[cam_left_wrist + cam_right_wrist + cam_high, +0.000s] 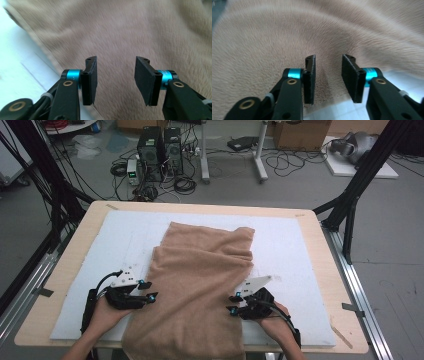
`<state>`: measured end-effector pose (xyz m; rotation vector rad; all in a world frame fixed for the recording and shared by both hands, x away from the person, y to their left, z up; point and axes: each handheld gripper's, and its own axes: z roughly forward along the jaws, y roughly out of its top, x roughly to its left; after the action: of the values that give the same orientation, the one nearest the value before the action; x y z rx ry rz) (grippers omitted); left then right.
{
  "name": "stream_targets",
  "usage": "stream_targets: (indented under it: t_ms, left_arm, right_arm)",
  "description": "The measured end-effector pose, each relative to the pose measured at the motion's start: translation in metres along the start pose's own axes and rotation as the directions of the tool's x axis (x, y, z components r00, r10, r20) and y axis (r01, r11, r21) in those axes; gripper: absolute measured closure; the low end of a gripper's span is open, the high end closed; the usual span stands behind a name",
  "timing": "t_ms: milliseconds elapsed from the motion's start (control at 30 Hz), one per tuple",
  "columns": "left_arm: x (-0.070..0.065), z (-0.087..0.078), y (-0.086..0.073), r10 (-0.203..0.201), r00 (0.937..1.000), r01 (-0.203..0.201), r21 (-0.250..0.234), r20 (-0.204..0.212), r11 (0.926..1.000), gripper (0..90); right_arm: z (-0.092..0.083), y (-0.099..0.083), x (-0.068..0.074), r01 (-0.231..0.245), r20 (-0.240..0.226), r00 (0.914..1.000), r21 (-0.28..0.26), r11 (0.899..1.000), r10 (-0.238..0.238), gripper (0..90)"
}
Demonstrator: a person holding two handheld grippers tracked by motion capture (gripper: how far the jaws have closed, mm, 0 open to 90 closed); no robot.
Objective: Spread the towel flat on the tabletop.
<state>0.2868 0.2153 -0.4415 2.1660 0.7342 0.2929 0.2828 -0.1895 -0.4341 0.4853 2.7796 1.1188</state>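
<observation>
Tan towel (pixel 197 285) on the white mat (pixel 285 245), flanked by left gripper (pixel 148 290) and right gripper (pixel 233 303), both parted, empty.

This is a robotics lab or test room. At the top of the frame, two black computer towers (pixel 161 153) stand on a grey concrete floor (pixel 300 185) amid tangled cables (pixel 182 184). Black rig struts (pixel 364 175) flank the wooden worktop (pixel 80 235), and cardboard boxes (pixel 300 134) sit at the upper right.
</observation>
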Motion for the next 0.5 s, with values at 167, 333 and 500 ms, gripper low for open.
stream_targets:
  t_ms: [167,333,500]
  left_arm:
    - [0.002,0.0,-0.004,-0.015,0.9996,0.015,0.001,0.025,0.9999,77.9]
    - [-0.005,-0.004,-0.006,0.005,0.9993,-0.004,-0.009,0.038,1.0,85.9]
    - [-0.014,-0.014,-0.01,0.013,0.9988,-0.011,-0.032,0.047,0.9994,86.2]
  right_arm:
    - [0.005,-0.003,-0.001,-0.007,-0.052,0.9986,-0.004,1.0,0.007,86.6]
    - [-0.004,-0.008,0.005,0.005,-0.069,0.9976,0.009,1.0,-0.004,87.3]
    - [-0.026,-0.023,0.022,0.017,-0.057,0.9982,0.001,1.0,-0.017,87.3]
